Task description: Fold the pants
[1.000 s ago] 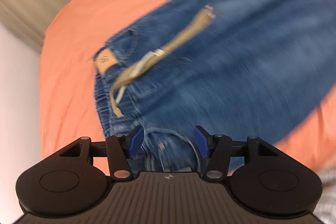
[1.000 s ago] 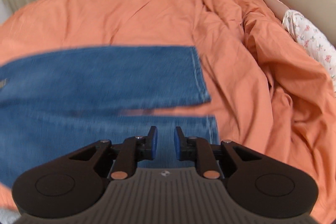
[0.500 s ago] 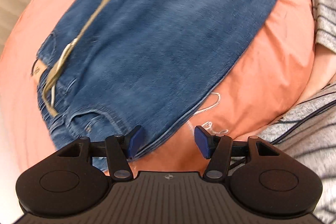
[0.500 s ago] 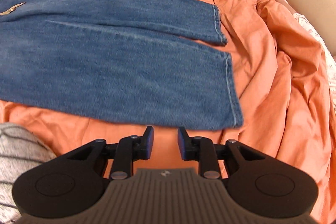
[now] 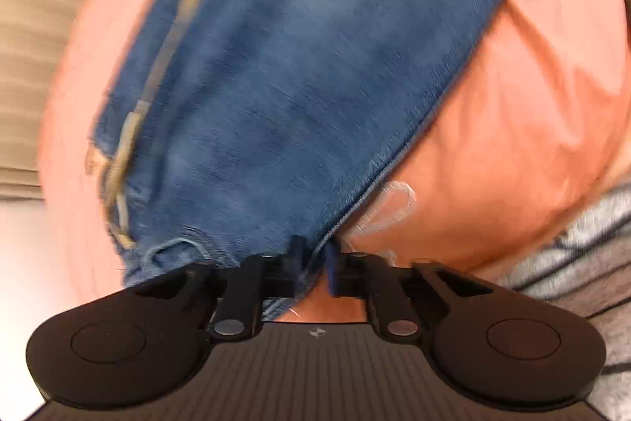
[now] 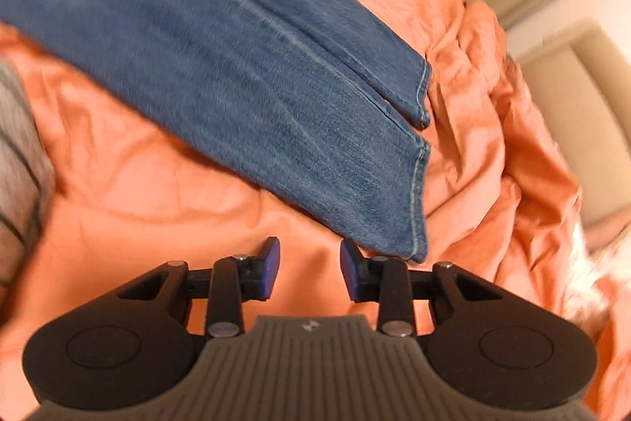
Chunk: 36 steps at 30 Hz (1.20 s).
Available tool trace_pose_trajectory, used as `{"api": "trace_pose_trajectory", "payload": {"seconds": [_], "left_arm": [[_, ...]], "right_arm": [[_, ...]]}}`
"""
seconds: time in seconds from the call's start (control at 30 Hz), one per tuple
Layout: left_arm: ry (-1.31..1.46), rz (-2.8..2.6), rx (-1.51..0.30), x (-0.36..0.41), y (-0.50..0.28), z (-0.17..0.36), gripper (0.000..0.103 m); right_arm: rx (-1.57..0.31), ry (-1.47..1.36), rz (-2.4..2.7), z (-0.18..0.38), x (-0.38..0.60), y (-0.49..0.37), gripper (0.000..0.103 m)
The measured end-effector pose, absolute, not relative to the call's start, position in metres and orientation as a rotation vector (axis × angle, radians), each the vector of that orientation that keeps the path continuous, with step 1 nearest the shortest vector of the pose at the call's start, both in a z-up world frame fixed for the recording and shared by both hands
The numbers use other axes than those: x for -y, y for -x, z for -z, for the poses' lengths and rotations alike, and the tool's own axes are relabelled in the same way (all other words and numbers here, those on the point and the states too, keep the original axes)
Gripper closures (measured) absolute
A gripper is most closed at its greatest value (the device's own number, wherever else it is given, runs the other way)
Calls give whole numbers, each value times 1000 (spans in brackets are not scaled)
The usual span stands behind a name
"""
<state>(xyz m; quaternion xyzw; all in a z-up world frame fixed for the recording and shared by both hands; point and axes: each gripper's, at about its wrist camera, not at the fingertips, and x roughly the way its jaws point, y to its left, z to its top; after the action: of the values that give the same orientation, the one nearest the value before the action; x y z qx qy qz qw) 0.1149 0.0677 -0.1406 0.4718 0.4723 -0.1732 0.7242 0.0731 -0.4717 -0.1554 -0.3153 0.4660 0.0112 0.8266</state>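
Soft, even indoor light; both fisheye views motion-blurred, bending strongly at their edges.

- My left wrist camera looks steeply down along my left gripper, very close over the waist end of the jeans.
- My right wrist camera tilts down over my right gripper, near the leg hems.
- Both views share the jeans and the orange bedspread.
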Motion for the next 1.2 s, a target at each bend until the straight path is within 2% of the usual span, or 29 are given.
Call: {"api": "trace_pose_trajectory", "payload": {"seconds": [0.23,0.43,0.5,0.53,0.57,0.6,0.63,0.93,1.2], "left_arm": [[-637,235,-827,-98,-122,67,98],[-568,204,-805,-88,-137,48,97],[-561,199,-802,-88,-140,43,97],[-554,195,-800,-88,-139,42,97],[-547,191,-799,-89,-139,41,97],[-541,186,-794,-89,-141,39,97],[-535,180,-789,-90,-144,37,97],[-512,113,-734,-86,-177,6,97],[-534,52,-727,-81,-261,-17,98]], "right_arm": [[-894,897,-19,178,473,-67,74],[-883,1010,-6,200,474,-77,74],[-873,1026,20,205,476,-83,77],[-867,1024,27,205,476,-85,83],[-867,1023,34,206,478,-87,96],[-869,1025,41,206,480,-90,103],[-868,1024,44,206,479,-91,103],[-776,865,114,141,491,-129,103],[-717,770,189,80,498,-231,103]]}}
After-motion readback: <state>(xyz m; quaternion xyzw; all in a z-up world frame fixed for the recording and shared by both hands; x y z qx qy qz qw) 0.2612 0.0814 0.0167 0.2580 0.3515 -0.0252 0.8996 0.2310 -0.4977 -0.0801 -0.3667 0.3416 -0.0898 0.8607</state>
